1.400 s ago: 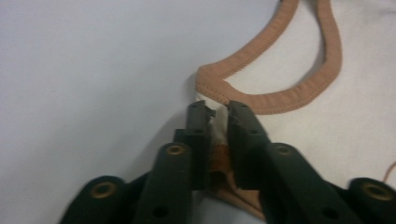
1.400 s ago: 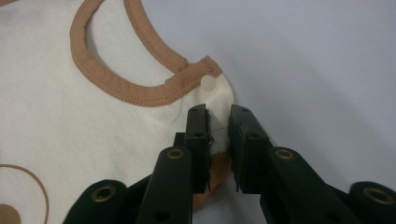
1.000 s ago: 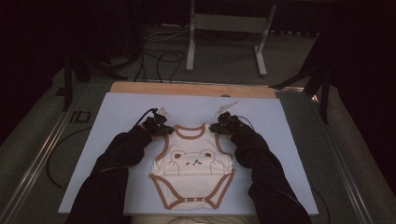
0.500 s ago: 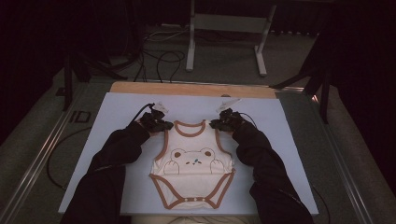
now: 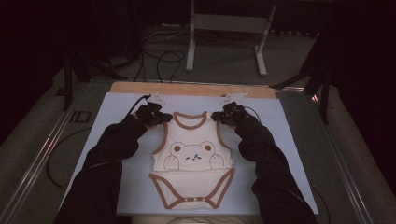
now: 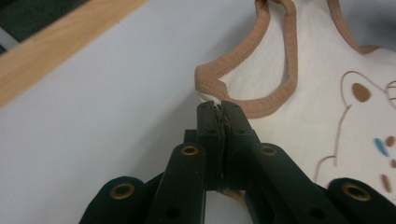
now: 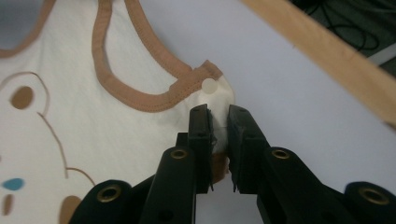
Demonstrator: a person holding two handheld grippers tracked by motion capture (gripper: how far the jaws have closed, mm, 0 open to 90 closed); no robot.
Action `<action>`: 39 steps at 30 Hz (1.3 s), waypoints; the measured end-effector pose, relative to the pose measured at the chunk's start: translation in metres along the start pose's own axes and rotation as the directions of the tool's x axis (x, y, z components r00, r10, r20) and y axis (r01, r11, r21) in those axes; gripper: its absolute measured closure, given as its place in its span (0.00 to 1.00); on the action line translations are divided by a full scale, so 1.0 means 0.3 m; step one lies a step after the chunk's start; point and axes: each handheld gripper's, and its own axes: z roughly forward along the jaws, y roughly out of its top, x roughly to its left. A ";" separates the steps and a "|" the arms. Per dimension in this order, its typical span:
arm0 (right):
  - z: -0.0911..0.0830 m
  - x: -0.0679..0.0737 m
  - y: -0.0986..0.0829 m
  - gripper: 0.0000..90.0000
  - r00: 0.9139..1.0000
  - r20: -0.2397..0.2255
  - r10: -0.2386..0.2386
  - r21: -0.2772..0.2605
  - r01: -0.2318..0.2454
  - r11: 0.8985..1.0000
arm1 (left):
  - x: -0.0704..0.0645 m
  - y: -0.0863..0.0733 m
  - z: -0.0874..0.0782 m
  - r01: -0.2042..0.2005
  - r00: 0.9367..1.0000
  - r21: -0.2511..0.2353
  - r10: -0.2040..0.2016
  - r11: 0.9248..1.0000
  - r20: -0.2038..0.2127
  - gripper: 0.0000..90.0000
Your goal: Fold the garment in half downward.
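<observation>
A cream baby bodysuit point(image 5: 194, 149) with brown trim and a bear print lies flat on the pale table mat point(image 5: 285, 126), neck opening away from the person. My left gripper point(image 5: 156, 115) sits at the garment's left shoulder; in the left gripper view its jaws point(image 6: 218, 106) are pressed tight on the shoulder's cream edge beside the brown trim of the bodysuit point(image 6: 322, 88). My right gripper point(image 5: 229, 114) is at the other shoulder; its jaws point(image 7: 218, 113) stand slightly apart with the bodysuit's point(image 7: 70, 116) shoulder tab pinched between them, just below a white snap point(image 7: 209, 86).
A wooden strip point(image 5: 187, 88) borders the mat's far edge, close beyond both grippers. Dark floor with cables and a metal stand's legs point(image 5: 226, 42) lies past it. Black sleeves point(image 5: 107, 158) cover the mat on either side of the garment.
Both grippers have moved a little away from the person toward the wooden strip, drawing the bodysuit's shoulders with them. The garment lies a bit farther up the mat.
</observation>
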 end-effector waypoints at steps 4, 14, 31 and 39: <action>-0.036 -0.006 0.047 0.89 1.000 0.015 -0.019 -0.034 0.020 0.999 | 0.004 0.040 -0.044 -0.008 1.000 -0.039 0.008 0.999 -0.018 0.98; -0.095 0.006 0.109 0.89 0.998 0.043 -0.048 -0.085 0.052 0.995 | -0.011 0.088 -0.121 -0.044 0.998 -0.083 0.040 0.996 -0.050 0.98; -0.183 0.020 0.159 0.89 0.995 0.065 -0.075 -0.137 0.083 0.987 | -0.036 0.137 -0.197 -0.083 0.995 -0.134 0.074 0.988 -0.066 0.98; -0.226 0.052 0.125 0.89 0.992 0.082 -0.095 -0.159 0.107 0.981 | -0.058 0.110 -0.203 -0.110 0.993 -0.139 0.102 0.984 -0.064 0.98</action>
